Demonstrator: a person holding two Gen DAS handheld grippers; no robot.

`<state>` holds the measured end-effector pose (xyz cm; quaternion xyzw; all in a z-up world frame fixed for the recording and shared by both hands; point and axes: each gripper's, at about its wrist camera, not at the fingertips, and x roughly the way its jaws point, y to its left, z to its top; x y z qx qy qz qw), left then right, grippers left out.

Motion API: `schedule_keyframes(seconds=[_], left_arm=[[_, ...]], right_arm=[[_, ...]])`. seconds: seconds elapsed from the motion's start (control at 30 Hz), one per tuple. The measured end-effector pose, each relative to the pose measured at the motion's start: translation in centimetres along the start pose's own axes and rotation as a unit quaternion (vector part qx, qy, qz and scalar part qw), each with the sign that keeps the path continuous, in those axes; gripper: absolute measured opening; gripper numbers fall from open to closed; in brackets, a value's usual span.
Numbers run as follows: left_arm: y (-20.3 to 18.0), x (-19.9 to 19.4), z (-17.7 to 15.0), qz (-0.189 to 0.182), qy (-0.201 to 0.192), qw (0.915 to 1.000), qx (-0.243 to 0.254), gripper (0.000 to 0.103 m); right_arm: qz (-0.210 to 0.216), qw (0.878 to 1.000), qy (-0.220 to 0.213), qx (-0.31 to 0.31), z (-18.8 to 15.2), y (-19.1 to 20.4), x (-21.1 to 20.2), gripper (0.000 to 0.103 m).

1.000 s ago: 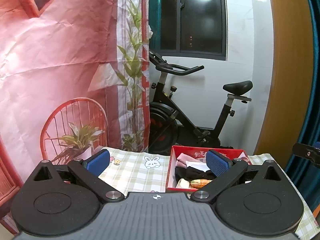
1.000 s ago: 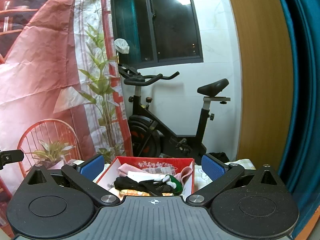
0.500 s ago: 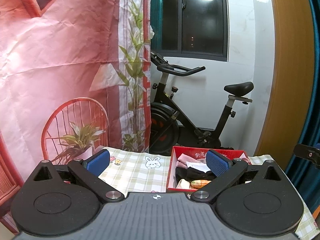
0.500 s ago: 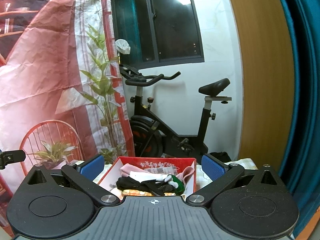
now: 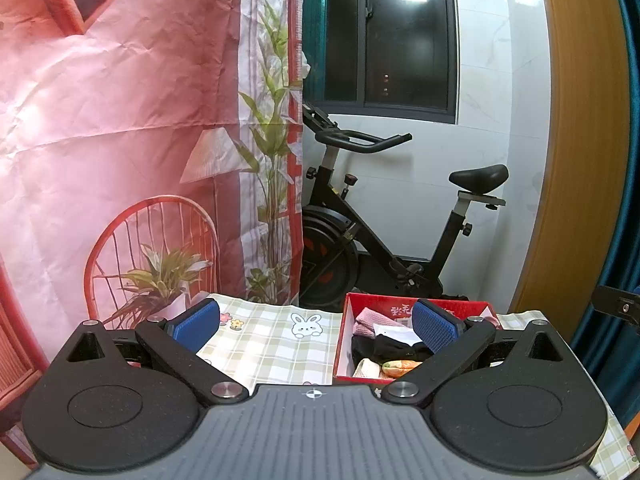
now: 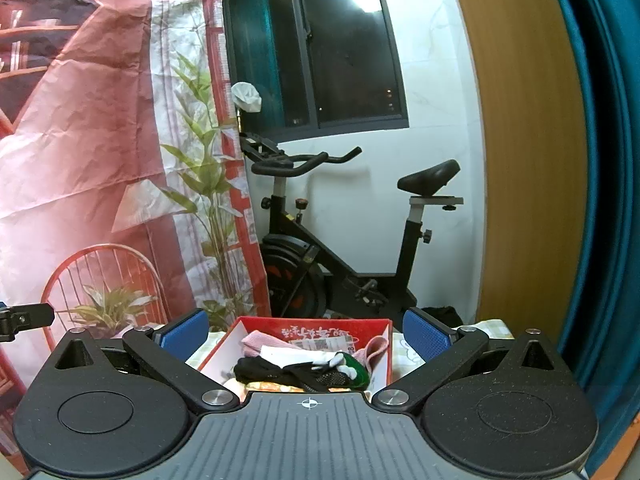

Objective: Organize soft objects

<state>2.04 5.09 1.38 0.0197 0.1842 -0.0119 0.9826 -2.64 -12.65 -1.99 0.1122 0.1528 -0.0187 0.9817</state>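
Note:
A red box [image 5: 346,322] [image 6: 325,325] sits on a green-checked tablecloth [image 5: 272,340]. It holds soft items: a pink cloth [image 5: 368,319] [image 6: 260,341], a white piece [image 6: 296,356], black fabric [image 5: 384,348] [image 6: 280,372], something green [image 6: 356,372] and an orange-patterned piece [image 5: 400,366]. My left gripper [image 5: 316,326] is open, hovering above the cloth left of the box, its right pad [image 5: 434,326] over the box's edge. My right gripper [image 6: 306,338] is open and centred over the box, nothing between its pads.
A black exercise bike [image 5: 384,240] [image 6: 340,248] stands behind the table against a white wall. A pink printed backdrop [image 5: 120,140] hangs at the left. A wooden panel [image 6: 528,160] and blue curtain [image 6: 600,160] lie to the right.
Both views have shifted only slightly; the scene has drifted a little to the right and down in frame. Both grippers remain open and nothing was grasped.

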Motion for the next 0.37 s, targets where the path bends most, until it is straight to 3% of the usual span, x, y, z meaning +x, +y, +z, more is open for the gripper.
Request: schedule_keyframes(seconds=[0.37], left_arm=[[-0.06, -0.15, -0.07, -0.002, -0.001, 1.0, 0.0, 0.103]], right_arm=[[-0.001, 1.0, 0.0, -0.001, 0.04, 0.08, -0.06, 0.103]])
